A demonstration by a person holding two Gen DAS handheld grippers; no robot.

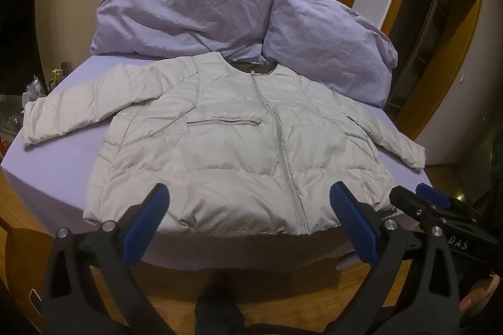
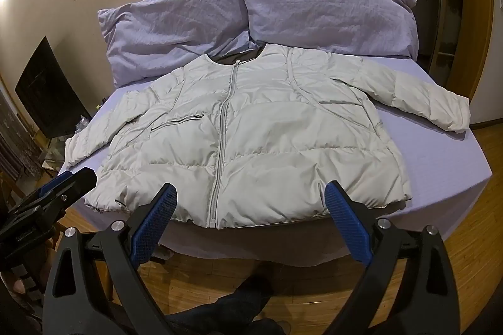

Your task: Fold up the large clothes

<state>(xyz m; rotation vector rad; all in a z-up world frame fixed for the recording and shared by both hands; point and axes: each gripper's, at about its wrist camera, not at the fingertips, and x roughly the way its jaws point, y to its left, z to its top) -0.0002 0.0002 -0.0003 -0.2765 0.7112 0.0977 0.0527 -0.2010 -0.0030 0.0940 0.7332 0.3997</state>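
Note:
A pale grey puffer jacket (image 1: 239, 146) (image 2: 251, 140) lies flat and zipped on the lilac bed sheet (image 1: 56, 165) (image 2: 446, 165), collar toward the pillows, both sleeves spread out to the sides. My left gripper (image 1: 250, 193) hovers open in front of the jacket's hem, nothing between its blue pads. My right gripper (image 2: 250, 193) is likewise open and empty, just short of the hem. Each gripper shows at the edge of the other's view: the right gripper (image 1: 430, 199) beyond the hem's right corner, the left gripper (image 2: 67, 181) near the hem's left corner.
Two lilac pillows (image 1: 182, 8) (image 2: 327, 1) lean against the wall behind the jacket. A wooden floor (image 1: 257, 287) (image 2: 314, 281) runs below the bed's near edge. A wooden door frame (image 1: 446, 58) stands at the right, and a dark screen (image 2: 47, 89) at the left.

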